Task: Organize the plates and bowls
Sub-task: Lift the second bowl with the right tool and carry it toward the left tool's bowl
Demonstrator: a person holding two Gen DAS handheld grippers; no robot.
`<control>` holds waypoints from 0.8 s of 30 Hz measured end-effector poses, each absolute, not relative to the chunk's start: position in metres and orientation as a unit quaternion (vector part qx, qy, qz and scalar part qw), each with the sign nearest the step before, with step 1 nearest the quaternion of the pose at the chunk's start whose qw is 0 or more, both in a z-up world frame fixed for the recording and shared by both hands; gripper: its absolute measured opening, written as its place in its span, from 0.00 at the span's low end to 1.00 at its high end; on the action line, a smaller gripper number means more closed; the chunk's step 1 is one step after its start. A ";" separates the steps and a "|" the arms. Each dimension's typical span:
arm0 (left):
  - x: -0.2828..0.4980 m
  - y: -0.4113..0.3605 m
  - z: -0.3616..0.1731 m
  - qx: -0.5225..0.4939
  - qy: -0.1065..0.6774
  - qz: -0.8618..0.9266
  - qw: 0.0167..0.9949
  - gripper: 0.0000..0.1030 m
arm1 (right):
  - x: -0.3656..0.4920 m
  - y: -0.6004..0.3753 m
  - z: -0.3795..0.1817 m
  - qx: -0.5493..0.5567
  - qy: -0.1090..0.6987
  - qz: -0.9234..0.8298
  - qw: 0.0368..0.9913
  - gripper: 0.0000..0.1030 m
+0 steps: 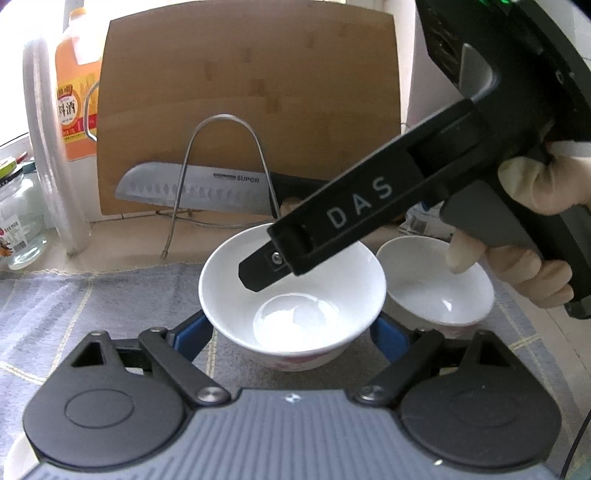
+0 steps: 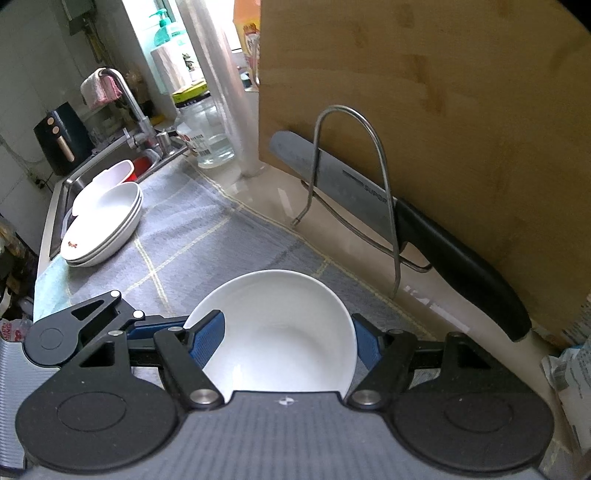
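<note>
Right wrist: white bowl sits between the right tool's fingers.

Soft daylight from the window behind, glare blown out inside the white bowl, fisheye-bent dark corners, slightly soft focus

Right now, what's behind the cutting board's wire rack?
Behind the wire rack a knife lies along the upright cutting board. The right gripper covers its handle end; the wall behind the board is hidden.
</note>
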State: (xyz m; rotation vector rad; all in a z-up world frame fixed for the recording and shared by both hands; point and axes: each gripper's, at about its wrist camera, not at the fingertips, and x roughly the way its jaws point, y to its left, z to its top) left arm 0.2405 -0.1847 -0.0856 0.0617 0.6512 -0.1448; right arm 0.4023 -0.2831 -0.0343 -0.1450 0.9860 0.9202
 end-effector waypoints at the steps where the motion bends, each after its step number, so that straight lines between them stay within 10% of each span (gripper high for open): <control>1: 0.238 -0.185 -0.083 0.032 0.319 -0.071 0.945 0.89 | 0.400 -0.283 -0.032 -0.067 0.454 0.426 0.780 0.76; 24: 0.173 -0.154 -0.048 0.033 0.307 -0.079 0.948 0.89 | 0.316 -0.245 0.010 -0.077 0.423 0.422 0.798 0.76</control>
